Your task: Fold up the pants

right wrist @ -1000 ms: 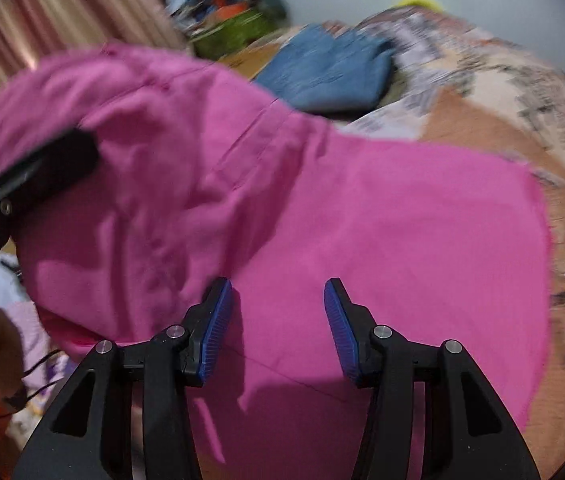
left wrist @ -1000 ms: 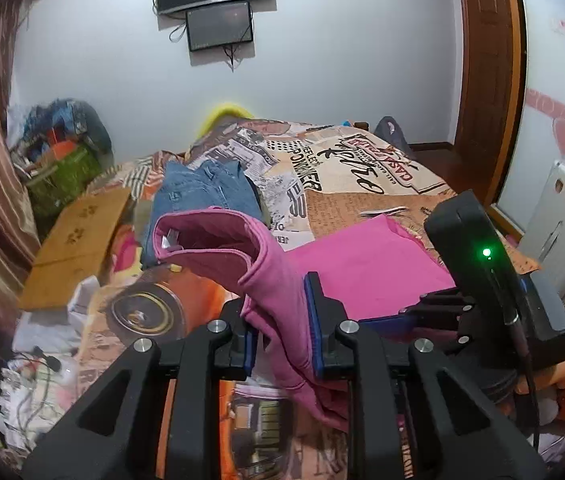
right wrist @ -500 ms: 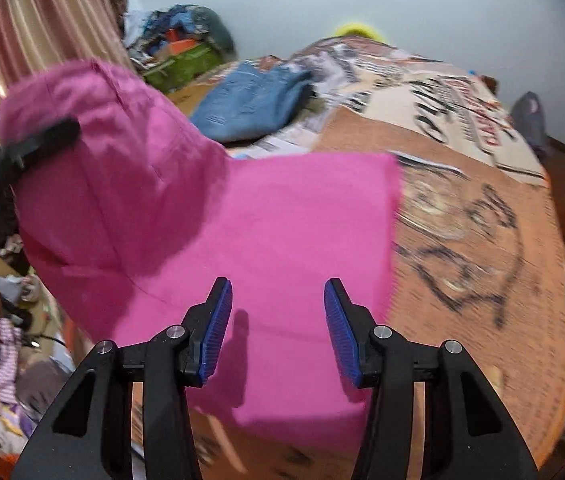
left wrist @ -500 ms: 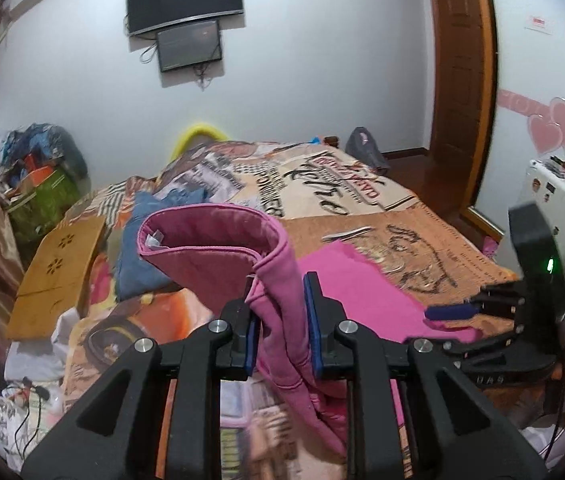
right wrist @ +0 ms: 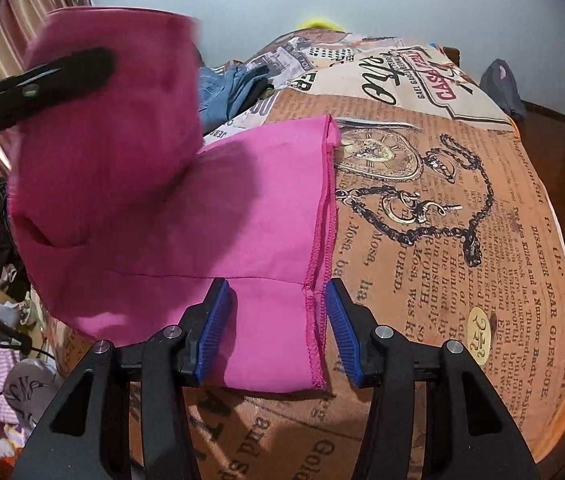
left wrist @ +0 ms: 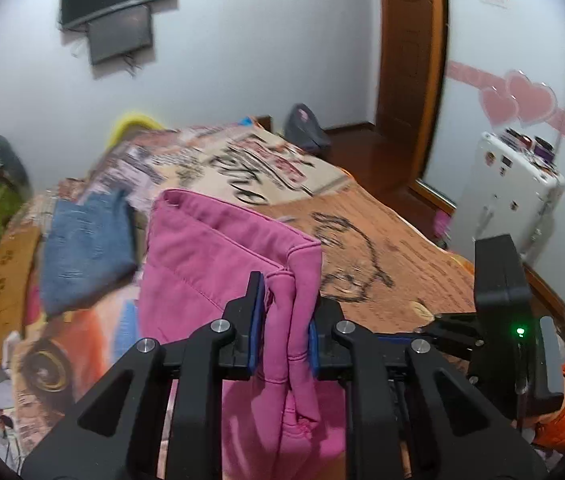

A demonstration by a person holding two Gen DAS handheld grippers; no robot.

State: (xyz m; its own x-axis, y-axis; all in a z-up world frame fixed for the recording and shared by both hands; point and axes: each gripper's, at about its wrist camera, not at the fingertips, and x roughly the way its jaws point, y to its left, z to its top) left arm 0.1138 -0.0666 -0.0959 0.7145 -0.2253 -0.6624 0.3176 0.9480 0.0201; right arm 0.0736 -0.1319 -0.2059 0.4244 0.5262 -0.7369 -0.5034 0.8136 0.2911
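Since the earlier frame, both grippers have travelled sideways across the printed bedspread point(right wrist: 462, 240), and the lifted end of the pink pants point(right wrist: 210, 216) has been carried over the part lying flat. Pants lie on the near left area of the bedspread, serged hem edge facing right. Folded blue jeans point(left wrist: 86, 256) rest beyond them. Left gripper point(left wrist: 282, 320) has its jaws narrow, clamped on a bunched fold of the pants held above the bed. Right gripper point(right wrist: 276, 330) hovers over the hem corner, jaws moderately apart, pads not pressing the cloth.
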